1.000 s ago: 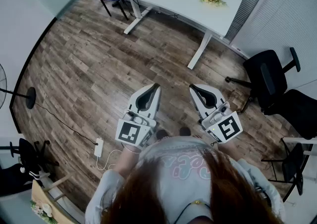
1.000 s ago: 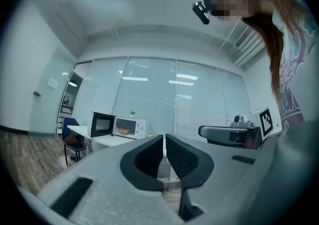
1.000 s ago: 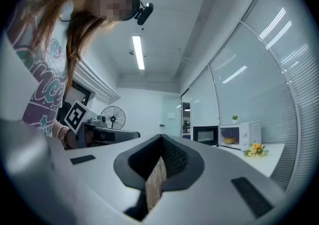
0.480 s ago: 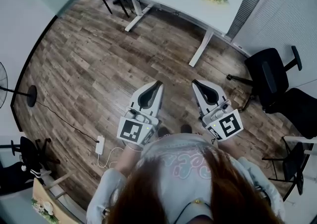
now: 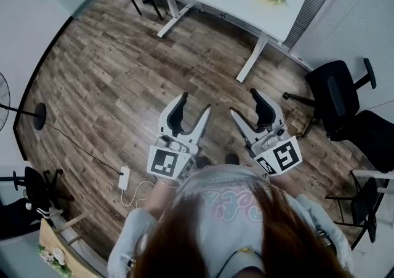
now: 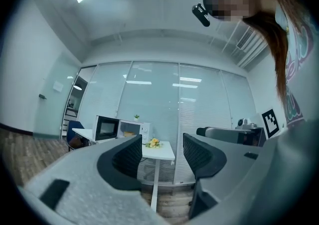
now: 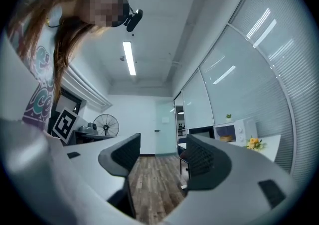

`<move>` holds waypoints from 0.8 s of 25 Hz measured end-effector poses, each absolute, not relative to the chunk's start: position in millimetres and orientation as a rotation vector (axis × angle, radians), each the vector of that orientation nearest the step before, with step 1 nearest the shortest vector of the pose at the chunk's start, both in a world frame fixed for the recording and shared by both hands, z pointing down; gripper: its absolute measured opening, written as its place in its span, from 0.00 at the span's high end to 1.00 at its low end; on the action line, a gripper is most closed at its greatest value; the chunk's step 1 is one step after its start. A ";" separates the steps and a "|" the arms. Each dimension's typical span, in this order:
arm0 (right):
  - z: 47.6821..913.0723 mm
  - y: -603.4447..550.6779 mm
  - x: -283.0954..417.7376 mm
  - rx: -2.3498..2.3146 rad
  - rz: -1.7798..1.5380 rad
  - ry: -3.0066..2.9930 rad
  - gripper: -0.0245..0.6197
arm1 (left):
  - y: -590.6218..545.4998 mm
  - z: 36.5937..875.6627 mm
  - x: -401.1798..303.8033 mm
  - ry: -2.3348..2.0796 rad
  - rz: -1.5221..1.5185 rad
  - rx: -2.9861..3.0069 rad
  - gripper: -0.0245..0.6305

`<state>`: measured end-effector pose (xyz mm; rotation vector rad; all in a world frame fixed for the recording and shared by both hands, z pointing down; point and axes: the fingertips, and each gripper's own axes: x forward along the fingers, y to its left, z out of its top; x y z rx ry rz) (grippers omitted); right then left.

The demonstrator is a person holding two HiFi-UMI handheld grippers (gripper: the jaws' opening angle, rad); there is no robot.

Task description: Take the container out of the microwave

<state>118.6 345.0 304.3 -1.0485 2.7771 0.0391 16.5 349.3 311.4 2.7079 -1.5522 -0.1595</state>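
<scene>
Left gripper and right gripper were both spread wide with nothing at all between the jaws, and both pairs had just been opening. The person held them side by side out front, over the wood floor, pointing roughly level across the room. So where was the container? Nowhere near them, honestly. It sat inside the microwave, whose dark door stood swung open to the left, and the microwave was on the far end of a white desk well apart from both grippers, with a long stretch of floor in between. From the left gripper view the microwave showed just above and left of the left jaw, while the little bunch of yellow flowers on the desk landed right in the gap between the jaws (the container itself did not). From the right gripper view the microwave and container were off past the right-hand jaw, and the gap between the jaws only showed floor. The container looked like a small yellowish-brown bowl, too small to tell more.
</scene>
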 end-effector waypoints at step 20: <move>316.2 361.3 59.5 -0.998 -0.138 2.760 0.50 | 371.7 327.1 -41.4 -1.566 -0.147 2.654 0.55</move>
